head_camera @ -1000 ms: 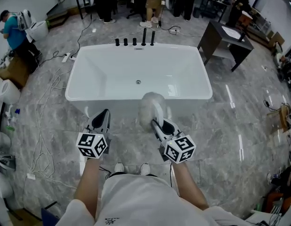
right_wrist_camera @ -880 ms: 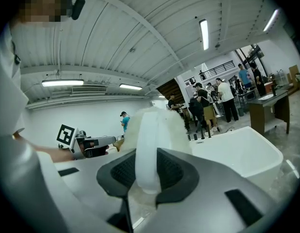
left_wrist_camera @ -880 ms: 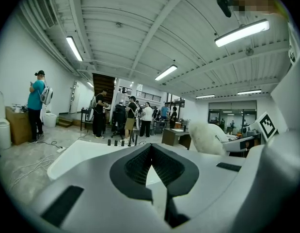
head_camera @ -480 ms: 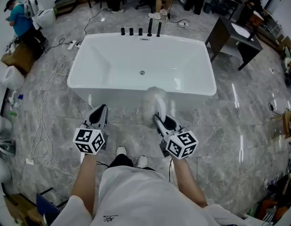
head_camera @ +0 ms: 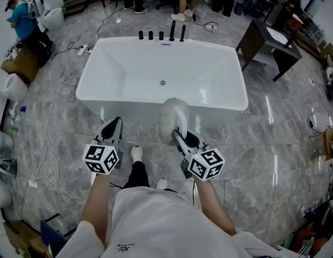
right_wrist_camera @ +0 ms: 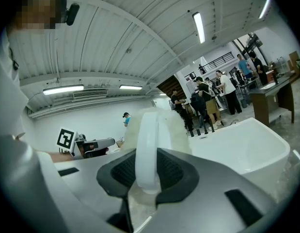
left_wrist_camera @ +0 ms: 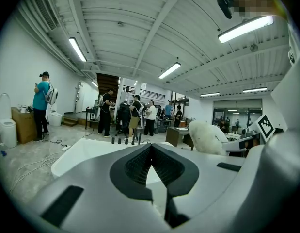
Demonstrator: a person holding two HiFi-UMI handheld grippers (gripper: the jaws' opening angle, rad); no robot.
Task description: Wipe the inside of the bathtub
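Left to right: the left gripper (head_camera: 114,126) hangs over the grey marble floor (head_camera: 58,144) in front of the white bathtub (head_camera: 128,71), its jaws pressed together with nothing between them. The tub stands just ahead of both grippers, with black taps (head_camera: 161,35) on its far rim. The right gripper (head_camera: 179,135) clamps the white handle (right_wrist_camera: 146,149) of a fluffy white wiping pad (head_camera: 173,118), which stands upright and, in the head view, lies over the tub's near rim; contact with the rim cannot be told.
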